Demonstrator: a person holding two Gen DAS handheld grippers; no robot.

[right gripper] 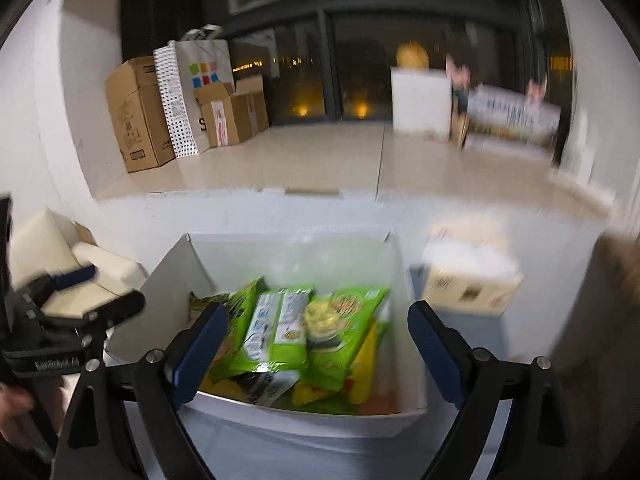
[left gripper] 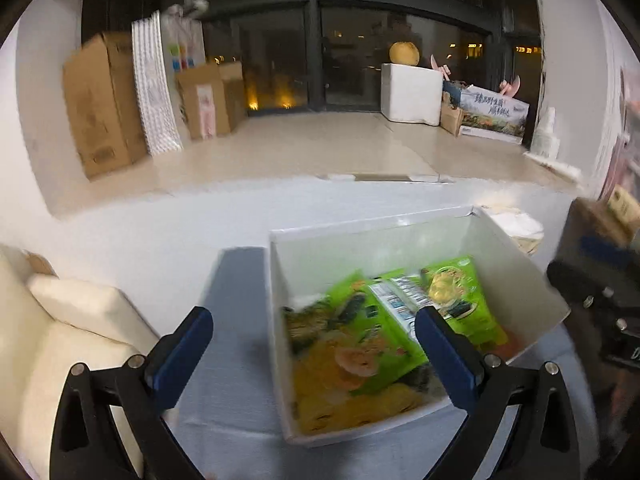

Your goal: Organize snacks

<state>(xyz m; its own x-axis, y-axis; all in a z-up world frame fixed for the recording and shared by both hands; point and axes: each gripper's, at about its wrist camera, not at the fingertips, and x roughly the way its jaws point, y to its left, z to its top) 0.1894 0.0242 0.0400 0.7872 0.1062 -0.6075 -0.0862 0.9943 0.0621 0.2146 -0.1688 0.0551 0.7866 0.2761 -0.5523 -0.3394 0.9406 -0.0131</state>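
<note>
Little writing reads cleanly for you here. The plate on your left gripper (right gripper: 72, 312), seen from the right wrist view, carries small pale lettering too blurred to make out, and the printed carton (left gripper: 494, 114) far across the floor bears a line of large characters over a landscape picture. The white paper bag (right gripper: 200, 92) by the cardboard boxes (right gripper: 136, 116) shows rows of coloured squares and a dark letter near its foot.

Your white box (left gripper: 400, 236) sits on the pale counter (left gripper: 200, 240), open at the top, and the snack packets (right gripper: 280, 332) lie inside it in a loose heap: green bags with a yellow round picture, one packet with a white and blue label panel on top, yellow wrappers beneath. Their print is smeared by motion and cannot be read.

Your left gripper (left gripper: 314, 356) has its jaws spread wide, empty, one blue pad over the counter and the other over the box. Your right gripper (right gripper: 318, 350) also has its jaws well apart, straddling the box's near side, nothing held. A tan carton (right gripper: 468, 280) with a white top stands just right of the box.
</note>
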